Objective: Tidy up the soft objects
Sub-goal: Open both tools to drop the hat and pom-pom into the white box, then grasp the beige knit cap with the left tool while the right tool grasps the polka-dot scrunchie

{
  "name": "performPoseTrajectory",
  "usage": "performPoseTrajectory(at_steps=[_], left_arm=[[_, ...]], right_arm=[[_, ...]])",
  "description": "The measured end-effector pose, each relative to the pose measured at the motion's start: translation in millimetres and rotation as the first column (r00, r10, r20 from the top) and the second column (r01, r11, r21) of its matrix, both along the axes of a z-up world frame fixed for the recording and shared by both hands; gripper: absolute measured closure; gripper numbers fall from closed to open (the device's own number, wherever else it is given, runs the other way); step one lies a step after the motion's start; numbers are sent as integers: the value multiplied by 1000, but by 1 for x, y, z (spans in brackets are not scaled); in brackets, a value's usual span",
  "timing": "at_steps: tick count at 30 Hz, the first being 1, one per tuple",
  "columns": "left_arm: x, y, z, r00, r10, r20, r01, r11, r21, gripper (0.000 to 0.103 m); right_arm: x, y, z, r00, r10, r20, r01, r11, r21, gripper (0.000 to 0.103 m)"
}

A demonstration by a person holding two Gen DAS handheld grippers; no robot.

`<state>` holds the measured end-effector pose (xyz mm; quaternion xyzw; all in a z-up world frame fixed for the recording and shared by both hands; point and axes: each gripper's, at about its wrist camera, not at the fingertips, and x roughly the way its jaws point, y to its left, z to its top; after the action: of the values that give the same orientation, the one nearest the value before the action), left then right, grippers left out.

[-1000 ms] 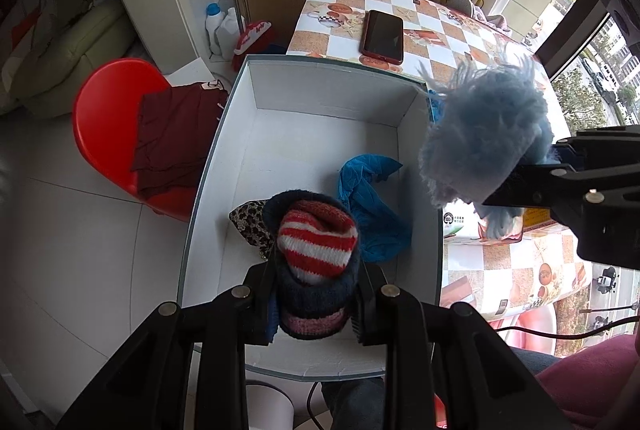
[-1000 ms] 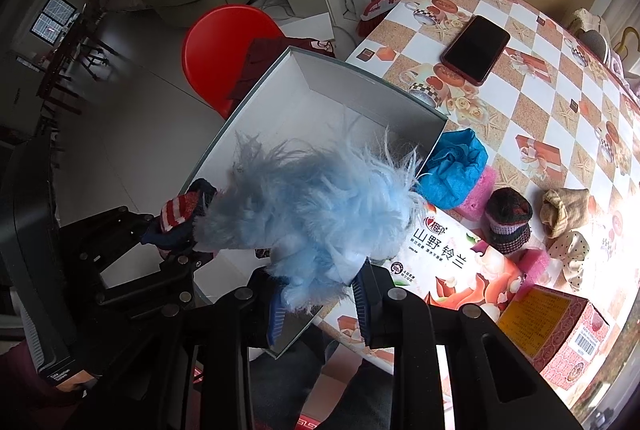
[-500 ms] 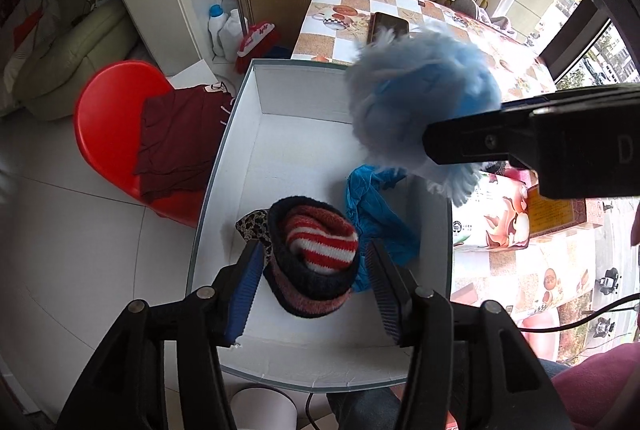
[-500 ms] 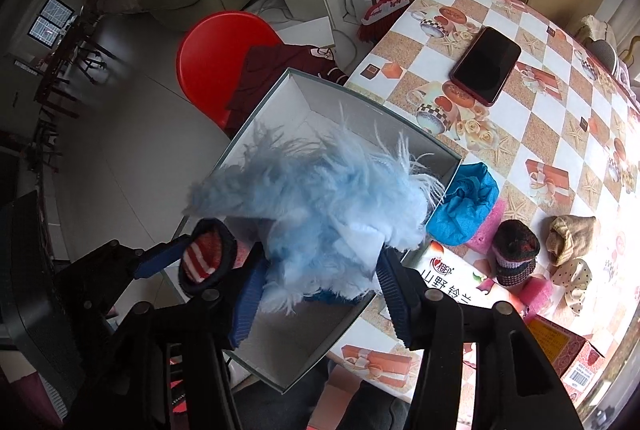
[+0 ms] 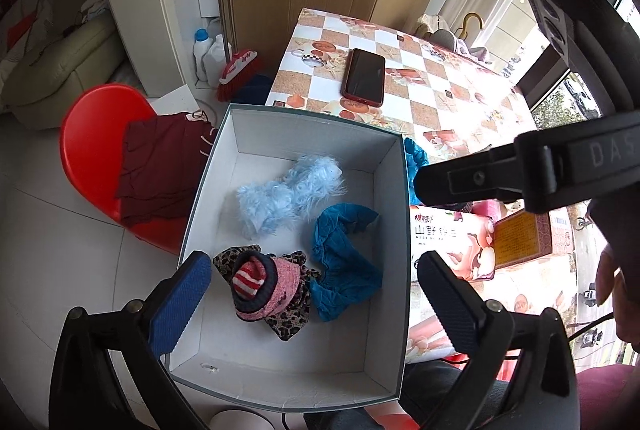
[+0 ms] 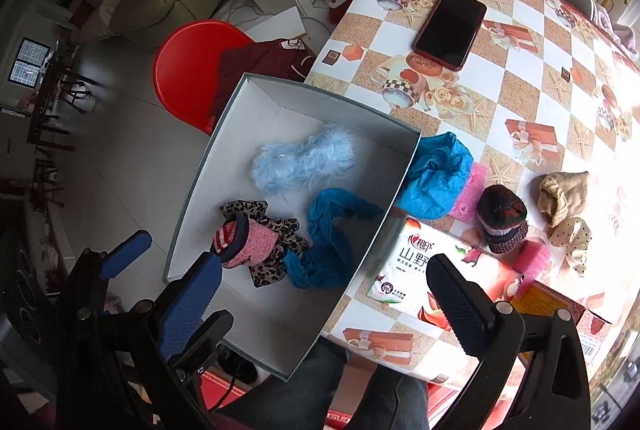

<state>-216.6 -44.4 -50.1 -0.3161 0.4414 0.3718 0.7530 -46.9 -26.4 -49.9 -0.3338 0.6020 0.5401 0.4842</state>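
Both grippers hang wide apart, holding nothing: the left gripper (image 5: 314, 278) over the white cardboard box (image 5: 382, 166), the right gripper (image 6: 324, 282) at its edge. Ahead of both, the fluffy pale-blue sock (image 5: 290, 194) lies inside. The right gripper partly hides the printed tissue pack (image 6: 412, 262).

Black tool (image 5: 312, 288), blue-padded finger (image 5: 180, 304).

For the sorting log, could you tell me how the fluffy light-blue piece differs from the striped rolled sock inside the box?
The fluffy light-blue piece is shaggy and plain; the striped rolled sock is knitted, red-white with pink. The piece lies alone farther in; the sock sits on a leopard-print cloth. Both rest released in the white box.
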Motion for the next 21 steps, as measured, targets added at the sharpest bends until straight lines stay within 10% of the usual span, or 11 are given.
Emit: performPoseTrajectory(at_steps=[8, 21], left_arm=[[64, -1, 15, 984, -180, -4, 180, 983, -19, 0], [232, 5, -48, 889, -452, -75, 417, 866, -275, 0]], right_arm=[[100, -45, 27, 975, -219, -38, 219, 976, 1, 0], [272, -147, -19, 796, -603, -54, 593, 794, -135, 0]])
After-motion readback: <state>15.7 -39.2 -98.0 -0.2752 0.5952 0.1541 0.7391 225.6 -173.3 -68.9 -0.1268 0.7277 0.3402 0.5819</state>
